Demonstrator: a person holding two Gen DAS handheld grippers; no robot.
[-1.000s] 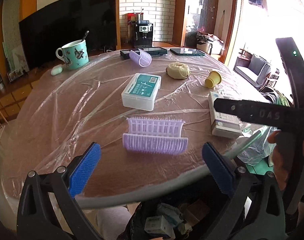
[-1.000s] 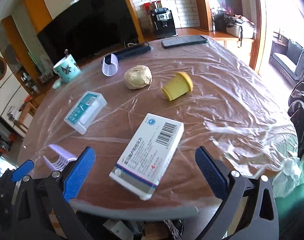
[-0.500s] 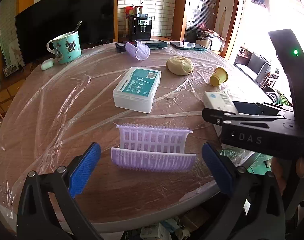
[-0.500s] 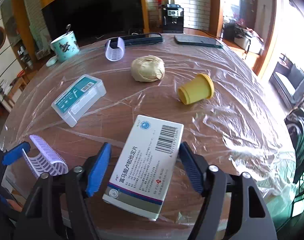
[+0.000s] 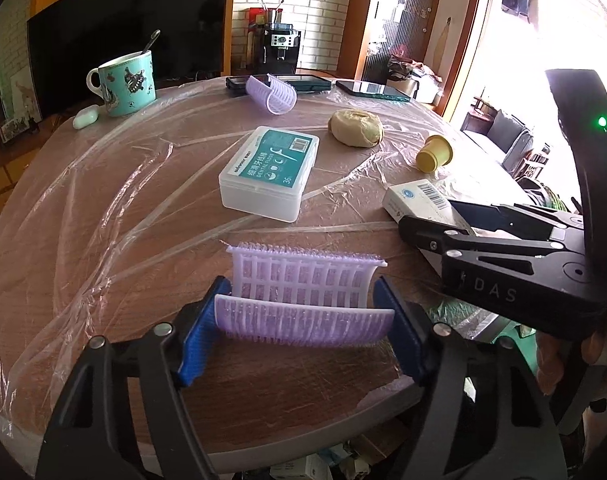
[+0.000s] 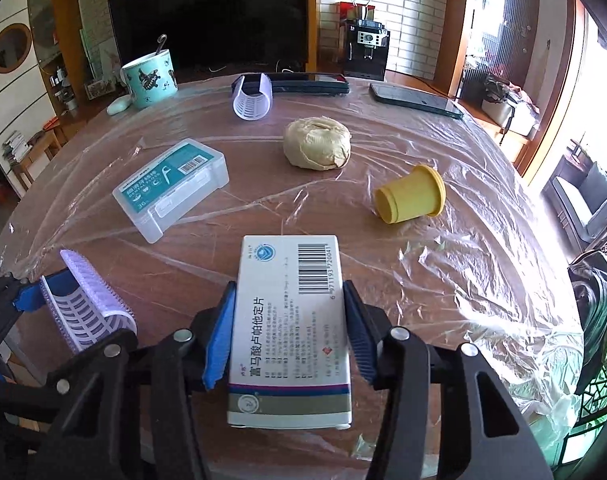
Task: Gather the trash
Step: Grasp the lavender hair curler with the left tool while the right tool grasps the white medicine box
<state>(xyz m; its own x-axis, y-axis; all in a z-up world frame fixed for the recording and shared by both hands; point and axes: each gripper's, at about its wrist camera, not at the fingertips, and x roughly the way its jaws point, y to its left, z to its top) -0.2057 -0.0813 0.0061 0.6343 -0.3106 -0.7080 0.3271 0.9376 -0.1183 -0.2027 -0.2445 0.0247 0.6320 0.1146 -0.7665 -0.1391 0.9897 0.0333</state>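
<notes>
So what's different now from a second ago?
Both grippers' jaws came in from wide open and are closing. The left gripper has its jaws around the purple hair roller, at its ends; the right gripper has its jaws against the sides of the white medicine box, which turned straight between them. The floss box, yellow cup, dough ball and mug stayed put.
</notes>
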